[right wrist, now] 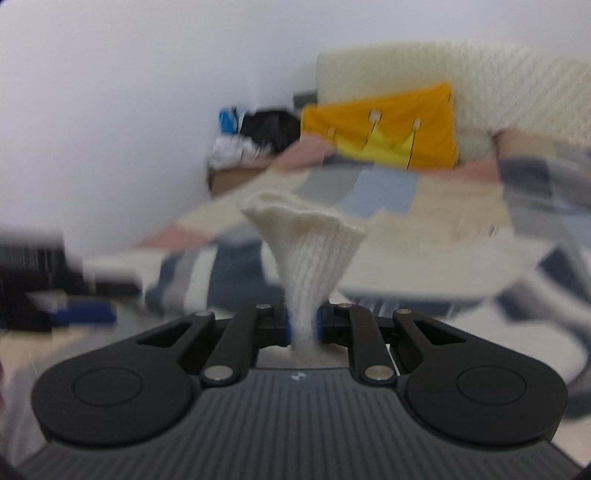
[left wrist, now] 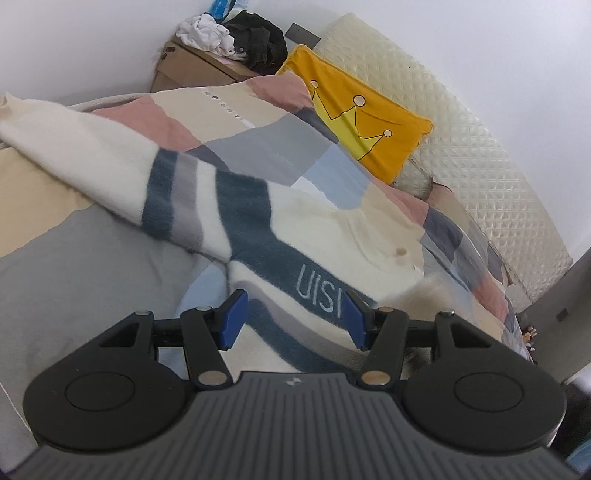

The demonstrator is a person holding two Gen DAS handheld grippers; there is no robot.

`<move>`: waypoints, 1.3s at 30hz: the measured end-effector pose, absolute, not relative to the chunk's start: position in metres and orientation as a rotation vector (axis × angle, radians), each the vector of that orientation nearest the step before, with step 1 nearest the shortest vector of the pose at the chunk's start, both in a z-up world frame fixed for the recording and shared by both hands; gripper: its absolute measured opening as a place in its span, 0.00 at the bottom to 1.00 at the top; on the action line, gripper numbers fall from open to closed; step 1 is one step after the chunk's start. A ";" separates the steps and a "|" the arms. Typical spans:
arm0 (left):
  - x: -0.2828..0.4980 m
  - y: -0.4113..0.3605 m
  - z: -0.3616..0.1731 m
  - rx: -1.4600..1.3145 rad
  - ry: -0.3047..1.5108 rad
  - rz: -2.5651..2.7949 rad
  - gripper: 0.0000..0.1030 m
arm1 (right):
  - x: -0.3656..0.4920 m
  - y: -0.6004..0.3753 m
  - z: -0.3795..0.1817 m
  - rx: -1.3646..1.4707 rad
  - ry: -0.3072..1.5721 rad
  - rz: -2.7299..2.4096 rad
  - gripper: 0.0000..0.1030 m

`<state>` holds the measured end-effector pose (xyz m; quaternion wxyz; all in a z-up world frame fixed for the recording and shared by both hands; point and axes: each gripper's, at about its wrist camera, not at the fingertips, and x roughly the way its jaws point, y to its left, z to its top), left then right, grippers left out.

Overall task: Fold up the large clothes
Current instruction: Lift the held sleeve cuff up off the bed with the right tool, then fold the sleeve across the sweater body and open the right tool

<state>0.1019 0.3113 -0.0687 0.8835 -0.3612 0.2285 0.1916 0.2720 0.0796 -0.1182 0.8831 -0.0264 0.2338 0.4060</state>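
Cream fuzzy knit sweater with navy and grey stripes lies spread on the bed, soft brushed-wool texture, pale "UISI" lettering on a navy band, one sleeve angled up to the left in the left wrist view. Left gripper, black linkage with blue flat pads, hovers just above the sweater body, jaws spread wide, nothing between them. Right gripper has jaws pressed together, pinching a ribbed cream cuff of the sweater; the cuff stands upright out of the pads and flares open at the top like a funnel, vertical rib lines clear. Right wrist view is motion-blurred beyond the cuff.

Under the sweater, patchwork duvet cover in pink, beige, grey and light blue blocks, smooth cotton look, lightly wrinkled. Farther back, orange square pillow with a yellow crown print leans on a cream quilted headboard with diamond-pattern padding.

Beside the bed at the far corner, brown cardboard box holds heaped clothes piled above its rim: crumpled white fabric on the left, black garment on the right, a bit of blue-patterned material behind. Plain white wall behind it all
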 end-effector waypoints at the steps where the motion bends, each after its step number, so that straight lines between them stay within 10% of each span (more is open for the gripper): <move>1: 0.103 0.312 -0.070 -0.753 0.476 0.397 0.60 | 0.266 0.084 -0.128 -0.072 0.503 0.856 0.15; 10: 0.114 0.320 -0.085 -0.808 0.503 0.373 0.60 | 0.244 0.109 -0.170 -0.170 0.622 0.926 0.24; 16: 0.118 0.311 -0.084 -0.750 0.504 0.376 0.59 | 0.241 0.098 -0.164 -0.174 0.713 0.985 0.67; 27: 0.140 0.267 -0.098 -0.705 0.590 0.240 0.58 | 0.239 0.024 -0.136 -0.064 0.693 0.917 0.68; 39: 0.165 0.228 -0.127 -0.558 0.745 0.246 0.21 | 0.288 0.001 -0.166 -0.005 0.709 0.669 0.51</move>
